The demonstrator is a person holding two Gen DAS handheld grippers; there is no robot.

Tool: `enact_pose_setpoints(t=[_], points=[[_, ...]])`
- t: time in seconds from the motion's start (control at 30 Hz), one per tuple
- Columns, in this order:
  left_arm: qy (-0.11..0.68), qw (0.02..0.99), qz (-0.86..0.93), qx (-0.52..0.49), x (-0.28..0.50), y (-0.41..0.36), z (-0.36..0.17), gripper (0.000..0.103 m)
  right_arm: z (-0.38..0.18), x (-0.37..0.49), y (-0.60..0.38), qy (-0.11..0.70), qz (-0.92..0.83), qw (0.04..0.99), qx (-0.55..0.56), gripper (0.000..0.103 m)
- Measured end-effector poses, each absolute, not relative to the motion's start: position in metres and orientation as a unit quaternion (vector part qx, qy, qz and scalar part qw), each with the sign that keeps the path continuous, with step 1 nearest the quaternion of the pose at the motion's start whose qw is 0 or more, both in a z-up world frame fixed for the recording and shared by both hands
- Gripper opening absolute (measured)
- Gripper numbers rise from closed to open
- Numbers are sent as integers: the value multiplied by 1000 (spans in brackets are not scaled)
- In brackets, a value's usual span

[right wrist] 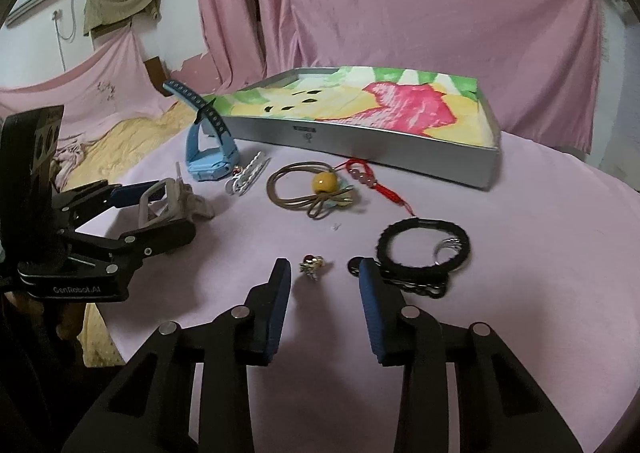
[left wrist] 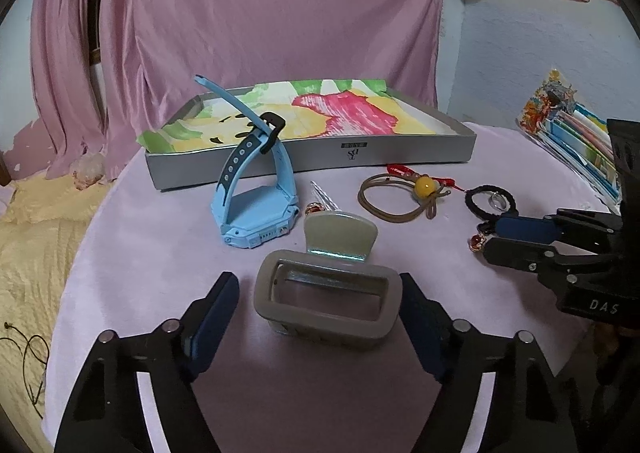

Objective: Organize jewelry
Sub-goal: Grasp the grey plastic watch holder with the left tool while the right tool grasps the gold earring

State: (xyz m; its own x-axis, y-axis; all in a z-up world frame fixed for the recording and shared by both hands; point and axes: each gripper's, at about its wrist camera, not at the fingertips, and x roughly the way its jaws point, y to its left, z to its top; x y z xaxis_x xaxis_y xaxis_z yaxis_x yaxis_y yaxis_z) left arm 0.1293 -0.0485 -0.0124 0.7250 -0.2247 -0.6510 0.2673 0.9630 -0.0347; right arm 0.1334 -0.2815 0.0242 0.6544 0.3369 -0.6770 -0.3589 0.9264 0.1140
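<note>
A beige hair claw clip [left wrist: 326, 293] lies on the pink table between the fingers of my left gripper [left wrist: 316, 289], which is open around it; the right wrist view shows the same clip [right wrist: 168, 201] and gripper [right wrist: 174, 209]. My right gripper [right wrist: 324, 269] is open, low over the table, with a small gold ring with a red bead [right wrist: 312, 266] between its tips. To its right lies a black hair tie [right wrist: 424, 245] with a silver ring [right wrist: 446, 249]. A brown hair tie with a yellow bead [right wrist: 324, 181], a red beaded cord [right wrist: 364, 175] and a blue watch [left wrist: 256, 205] lie further back.
A shallow silver box [left wrist: 400, 151] lined with colourful paper stands at the back of the round table. A white hair clip [right wrist: 250, 173] lies by the watch. Colourful booklets [left wrist: 572, 133] are stacked at the right edge. A yellow bedspread [left wrist: 32, 233] lies beyond the left edge.
</note>
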Motion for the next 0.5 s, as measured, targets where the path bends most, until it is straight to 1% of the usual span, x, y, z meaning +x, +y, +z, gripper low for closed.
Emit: enact_pose_setpoints(t=[0.1, 0.17, 0.2, 0.23, 0.37, 0.43, 0.5], points=[[348, 926, -140, 32, 129, -50, -12, 69, 24, 135, -278, 371, 197, 907, -20, 31], [349, 925, -144, 33, 129, -51, -11, 63, 25, 137, -276, 372, 199, 906, -25, 28], [350, 925, -145, 34, 129, -52, -11, 62, 25, 138, -275, 373, 198, 906, -26, 22], [350, 925, -144, 35, 129, -52, -11, 62, 24, 139, -273, 374, 197, 906, -28, 20], [351, 924, -148, 31, 128, -51, -11, 62, 22, 140, -268, 375, 198, 905, -40, 20], [350, 924, -150, 29, 128, -50, -10, 62, 23, 141, -266, 376, 195, 905, -46, 12], [347, 925, -151, 26, 127, -49, -10, 61, 23, 142, -267, 376, 196, 905, -43, 13]])
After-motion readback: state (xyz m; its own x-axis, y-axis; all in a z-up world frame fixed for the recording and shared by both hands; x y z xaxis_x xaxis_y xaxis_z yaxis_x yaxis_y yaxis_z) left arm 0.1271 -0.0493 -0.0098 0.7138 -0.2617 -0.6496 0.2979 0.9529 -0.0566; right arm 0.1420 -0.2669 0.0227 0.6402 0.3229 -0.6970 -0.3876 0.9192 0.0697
